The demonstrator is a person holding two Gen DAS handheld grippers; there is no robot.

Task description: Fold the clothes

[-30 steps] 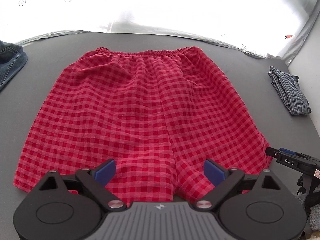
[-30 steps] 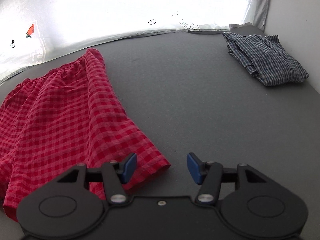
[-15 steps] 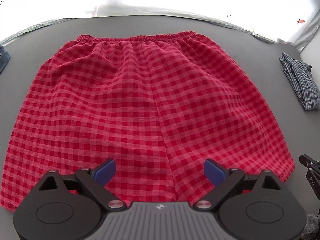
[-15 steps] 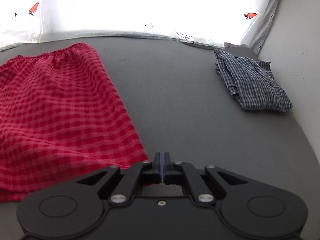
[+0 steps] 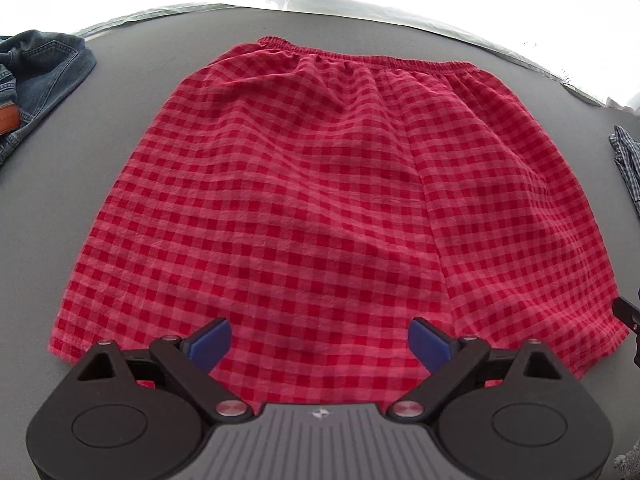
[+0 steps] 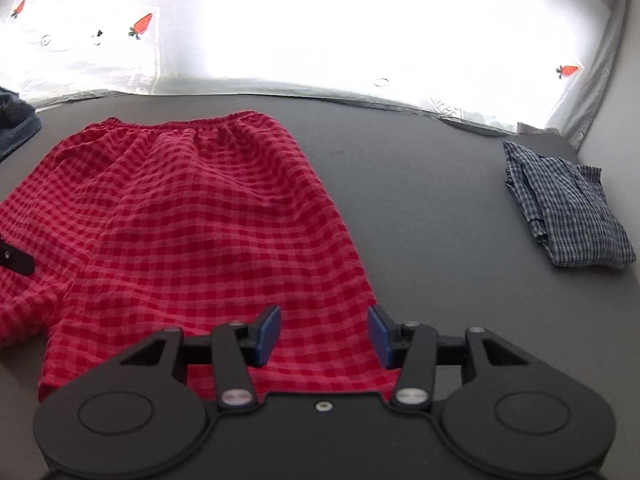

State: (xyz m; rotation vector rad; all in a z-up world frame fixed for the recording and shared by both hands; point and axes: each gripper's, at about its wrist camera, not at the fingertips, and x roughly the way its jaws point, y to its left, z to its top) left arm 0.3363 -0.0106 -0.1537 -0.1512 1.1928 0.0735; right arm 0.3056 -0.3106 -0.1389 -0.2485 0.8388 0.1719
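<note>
**Red checked shorts spread flat, both claws open at the hem**

The red gingham shorts (image 5: 320, 200) lie spread flat on the grey counter (image 6: 420, 208), elastic waistband at the far side and leg hems at the near side. A seam runs down the cloth from waistband to hem, right of centre in the left wrist view.

The left claw (image 5: 320, 338) hovers over the near hem with its blue pads (image 5: 210, 338) wide apart, nothing between them; whether they touch the cloth cannot be told. The right claw (image 6: 324, 334) sits above the right leg of the shorts near its outer edge, its blue pads (image 6: 267, 334) also spread and holding nothing.

A folded blue plaid shirt (image 6: 568, 208) rests at the right end of the counter, well apart from the shorts. A heap of blue denim (image 5: 36, 80) lies at the far left corner. Behind the counter hangs a bright white sheet (image 6: 320, 20) printed with small carrots (image 6: 142, 24).
</note>
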